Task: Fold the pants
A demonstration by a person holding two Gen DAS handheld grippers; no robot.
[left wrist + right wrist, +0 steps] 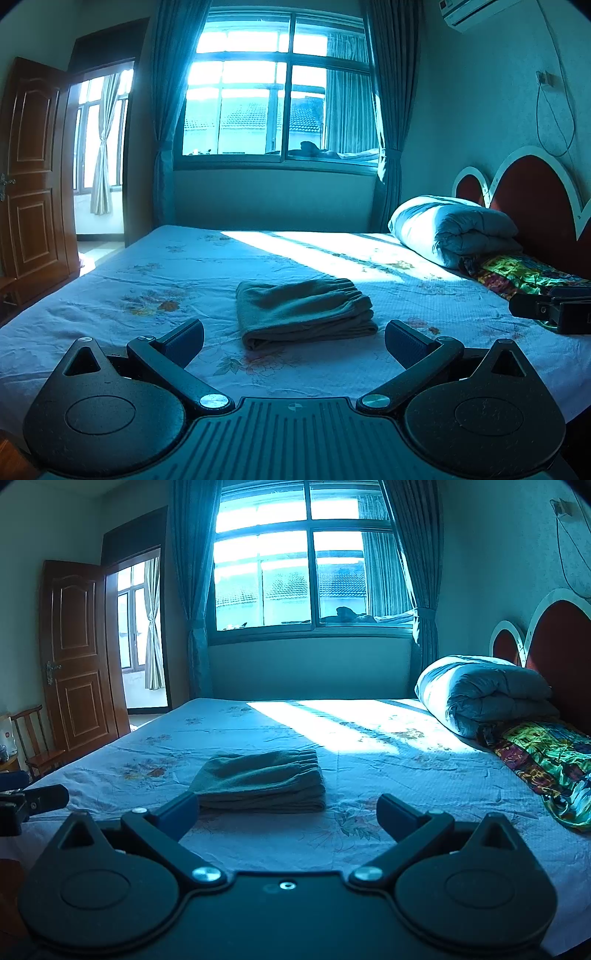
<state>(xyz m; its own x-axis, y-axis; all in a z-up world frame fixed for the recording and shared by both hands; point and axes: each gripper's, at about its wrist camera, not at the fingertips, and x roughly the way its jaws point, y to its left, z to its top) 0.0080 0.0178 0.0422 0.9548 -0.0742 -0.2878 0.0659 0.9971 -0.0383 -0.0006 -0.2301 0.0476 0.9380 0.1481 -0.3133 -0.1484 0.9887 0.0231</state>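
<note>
Grey-green pants [304,312] lie folded in a compact stack on the floral bed sheet [147,280], elastic waistband on top at the far side. In the right wrist view the pants [260,781] rest just beyond the left finger. My left gripper [294,341] is open, held back from the near edge of the stack, nothing between its fingers. My right gripper [288,818] is open too, to the right of the stack and empty. The right gripper [550,308] shows at the right edge of the left wrist view; the left gripper [33,805] shows at the left edge of the right wrist view.
A rolled grey quilt [484,694] and a colourful cloth [546,764] lie by the red headboard [554,646] on the right. A window [310,572] with curtains faces the bed. An open wooden door [77,657] and a chair [37,738] stand at left.
</note>
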